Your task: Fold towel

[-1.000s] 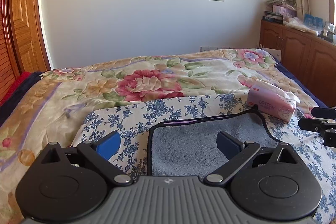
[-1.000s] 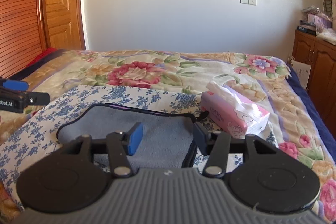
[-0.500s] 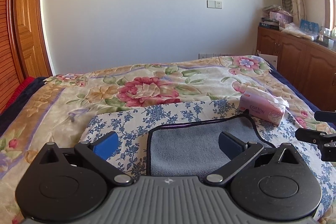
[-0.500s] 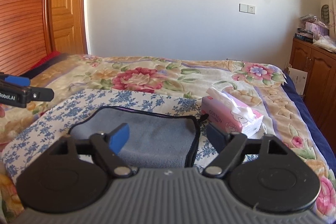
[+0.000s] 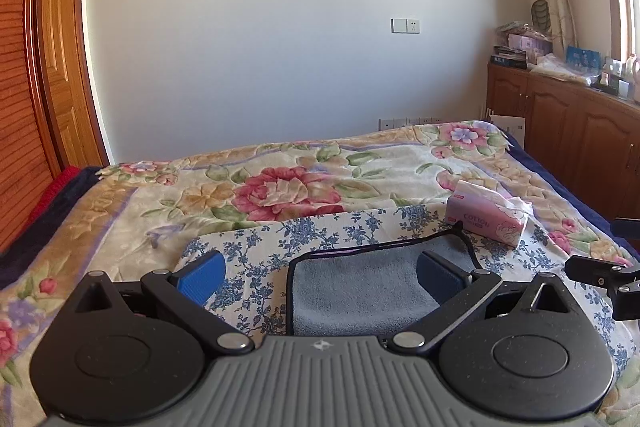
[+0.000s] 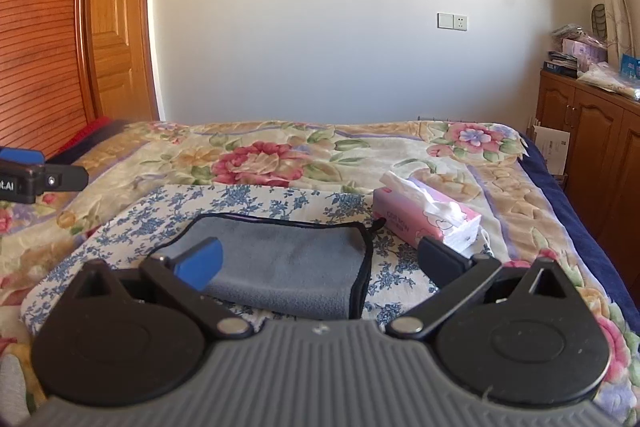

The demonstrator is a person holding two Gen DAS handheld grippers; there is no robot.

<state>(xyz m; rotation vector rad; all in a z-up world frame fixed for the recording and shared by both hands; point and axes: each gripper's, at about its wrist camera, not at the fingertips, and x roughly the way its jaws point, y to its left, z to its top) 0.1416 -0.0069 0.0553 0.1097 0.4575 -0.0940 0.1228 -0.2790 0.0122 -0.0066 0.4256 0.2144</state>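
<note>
A grey towel (image 5: 360, 287) with black trim lies folded flat on a blue-flowered white cloth (image 5: 312, 231) on the bed; it also shows in the right wrist view (image 6: 288, 259). My left gripper (image 5: 320, 275) is open and empty, raised above the towel's left edge. My right gripper (image 6: 320, 259) is open and empty, raised above the towel's right end. Each gripper's tip shows in the other's view: the right (image 5: 600, 273), the left (image 6: 40, 179).
A pink tissue pack (image 5: 486, 217) lies just beyond the towel's right corner, also in the right wrist view (image 6: 428, 219). The floral bedspread (image 5: 288, 187) stretches to the wall. Wooden cabinets (image 5: 568, 131) stand on the right, a wooden door (image 6: 116, 27) on the left.
Both grippers have risen and drawn back from the towel. The right gripper's jaws have opened wider. The towel has stayed flat.
</note>
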